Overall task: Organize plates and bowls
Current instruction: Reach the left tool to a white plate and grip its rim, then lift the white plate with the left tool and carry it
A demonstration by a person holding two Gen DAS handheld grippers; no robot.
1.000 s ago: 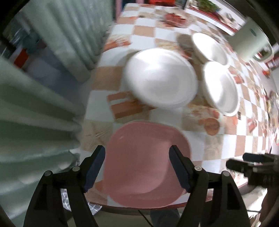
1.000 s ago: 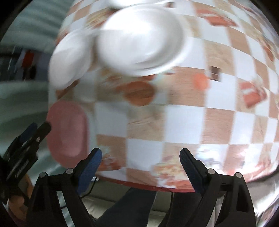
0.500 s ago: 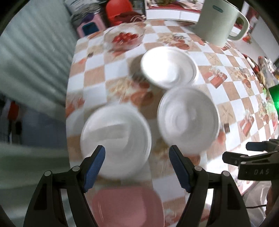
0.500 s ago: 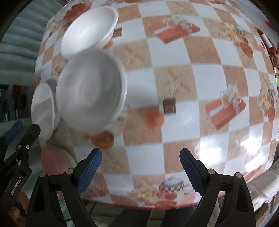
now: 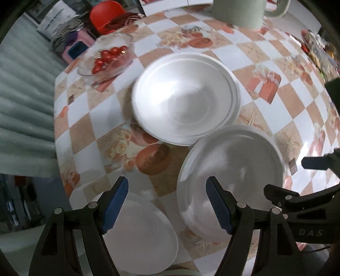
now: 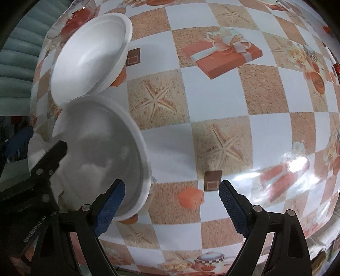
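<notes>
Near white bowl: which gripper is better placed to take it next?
Left, probably. The near white bowl lies just ahead of the open left gripper; the open right gripper points at bare tablecloth.

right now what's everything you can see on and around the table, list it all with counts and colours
white bowls: two, white; one mid-table, one nearer the front edge, rims close together.
white plate: one, white, at the front edge under the left gripper.
glass bowl of tomatoes: one, clear with red tomatoes, far left corner.
jug: one, pale green, far edge, partly cut off.
tablecloth: one, orange and white checks with printed pictures, covers the table.
red stool: one, red, on the floor beyond the table.
left gripper: black with blue pads, open, empty.
right gripper: black with blue pads, open, empty.
</notes>
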